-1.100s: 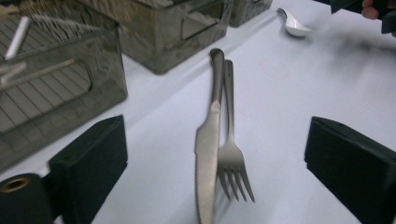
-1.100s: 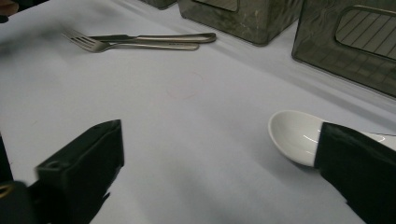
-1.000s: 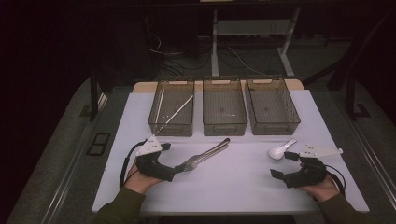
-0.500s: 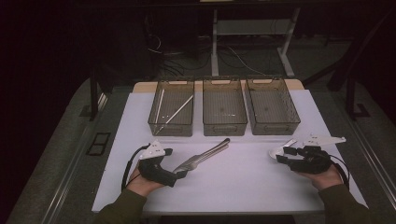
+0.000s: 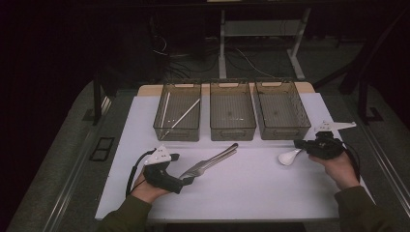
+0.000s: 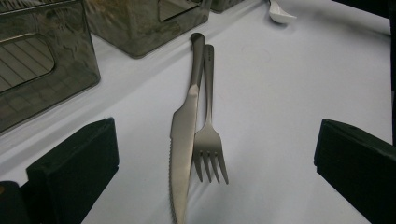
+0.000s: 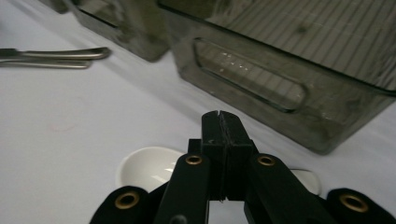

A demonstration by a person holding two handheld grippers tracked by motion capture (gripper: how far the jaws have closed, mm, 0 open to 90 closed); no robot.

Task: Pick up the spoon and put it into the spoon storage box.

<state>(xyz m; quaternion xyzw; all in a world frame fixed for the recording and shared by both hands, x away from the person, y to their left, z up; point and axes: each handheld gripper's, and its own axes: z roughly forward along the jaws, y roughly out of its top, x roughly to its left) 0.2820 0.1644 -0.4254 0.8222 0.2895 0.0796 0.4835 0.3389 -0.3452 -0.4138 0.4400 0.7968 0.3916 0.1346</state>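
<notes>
Both grippers are working apart: right gripper (image 7: 219,140) is probably pinching the spoon (image 5: 289,156) near the table's (image 5: 270,193) right edge, its jaws having just closed; left gripper (image 5: 186,180), jaws wide apart, is straddling the knife (image 6: 183,140) and fork (image 6: 210,144).

A lab or test room is showing here: a white-covered table (image 5: 290,203) is standing in a dark room, three matching clear bins (image 5: 232,126) are sitting in a row, cables (image 5: 183,63) are trailing across the floor, and a metal stand (image 5: 223,43) is rising behind.

A knife (image 6: 183,135) and fork (image 6: 210,135) lie side by side just ahead of the left gripper (image 5: 186,180); a spoon (image 5: 289,156) lies beneath the right gripper (image 5: 299,143), three bins (image 5: 232,114) beyond.
</notes>
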